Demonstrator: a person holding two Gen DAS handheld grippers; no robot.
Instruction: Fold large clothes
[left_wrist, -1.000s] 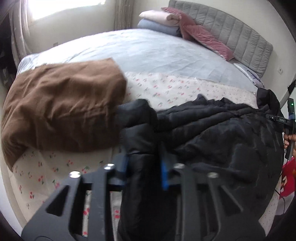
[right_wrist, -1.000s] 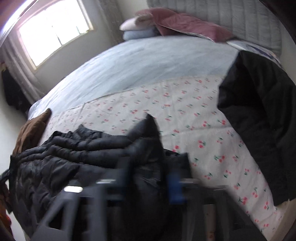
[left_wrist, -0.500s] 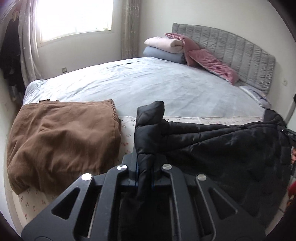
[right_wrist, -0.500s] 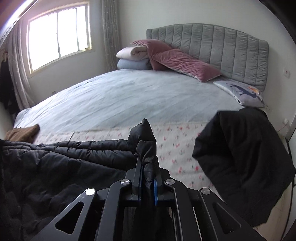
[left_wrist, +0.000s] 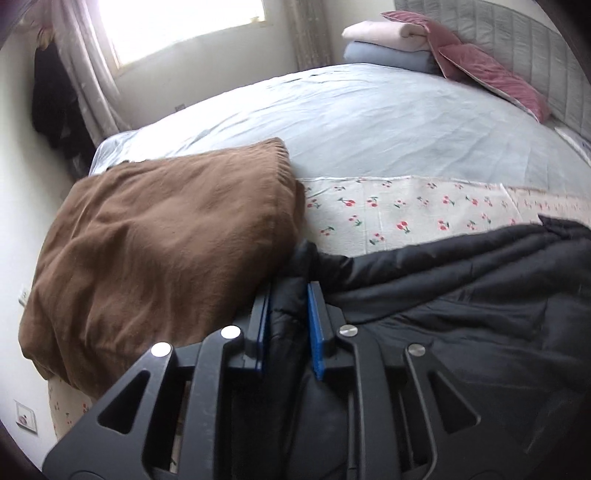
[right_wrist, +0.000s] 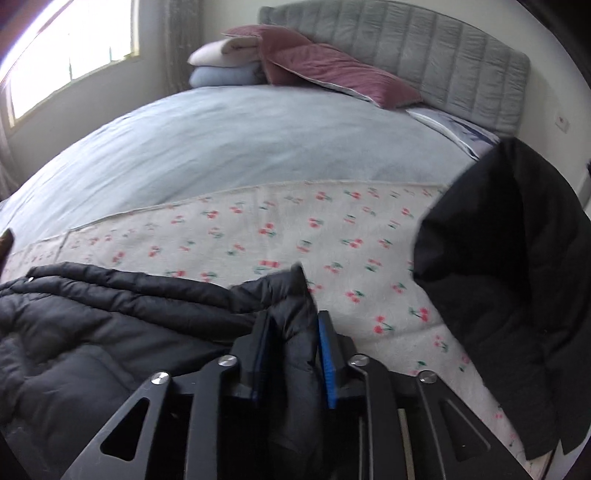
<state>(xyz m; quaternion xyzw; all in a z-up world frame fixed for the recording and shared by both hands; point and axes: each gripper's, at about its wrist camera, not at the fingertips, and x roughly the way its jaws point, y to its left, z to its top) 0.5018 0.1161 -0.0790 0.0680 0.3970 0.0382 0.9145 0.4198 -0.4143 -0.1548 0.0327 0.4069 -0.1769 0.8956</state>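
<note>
black puffer jacket (left_wrist: 461, 314) lies long axis along the cherry-print sheet (left_wrist: 388, 214), left end touching the brown blanket (left_wrist: 155, 251). left gripper (left_wrist: 286, 295) and right gripper (right_wrist: 293, 325) both pinch jacket folds. lifted 0.5 s ago, now lowered.

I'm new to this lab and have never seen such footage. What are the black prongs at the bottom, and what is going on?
They are tools, not a robot: a person holds one hand-held gripper in each hand, with a camera looking along its fingers. One picture is from the left hand-held gripper, the other from the right hand-held gripper. Each has a corner of a black puffer jacket between its blue pads, over a cherry-print sheet on the bed. A folded brown garment lies left, another dark garment right.
</note>
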